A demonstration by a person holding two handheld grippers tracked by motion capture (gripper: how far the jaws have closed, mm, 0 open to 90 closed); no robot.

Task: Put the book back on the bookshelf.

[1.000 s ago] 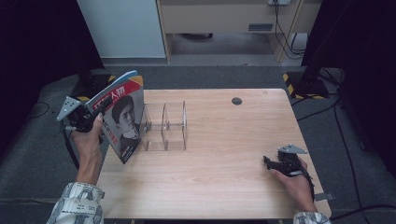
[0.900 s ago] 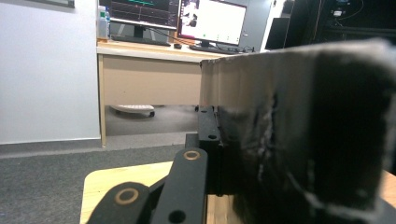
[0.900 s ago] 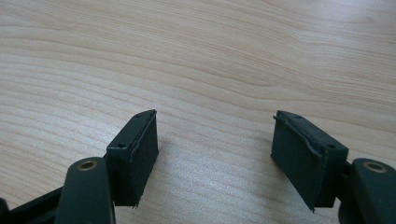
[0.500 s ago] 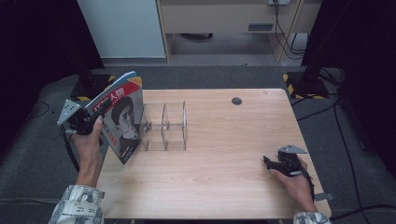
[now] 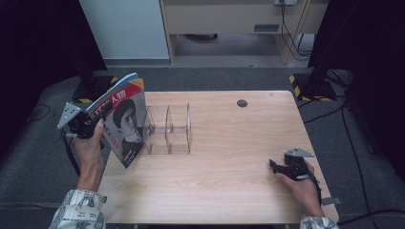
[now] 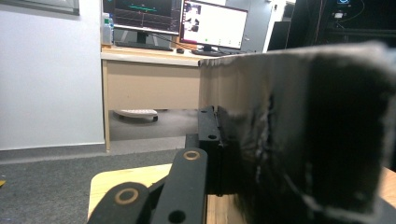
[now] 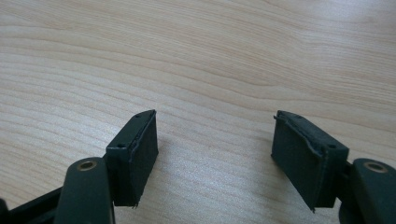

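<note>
Comparison with the two earlier high views: nothing has shifted. The surface [image 5: 229, 176], the largest item, carries the same layout, and both of my hands sit where they sat. I read this as a pause in mid-carry, with the filing step not yet begun.

One magazine [image 5: 122, 121], portrait cover facing the camera, is held tilted over the surface's left edge, just beside the clear acrylic rack [image 5: 168, 130] and not yet in it. In the left gripper view its dark page edge [image 6: 308, 135] is clamped against the pad.

One rack, its upright dividers forming what look like three slots, all of them vacant.

Two tongs. The left tongs [image 5: 88, 125] are closed on the magazine's edge. The right tongs [image 7: 215, 154] rest parted on bare wood at the near right, pads [image 7: 135, 154] wide apart, gripping nothing.

One small dark round mark [image 5: 242, 103] lies near the far edge.
</note>
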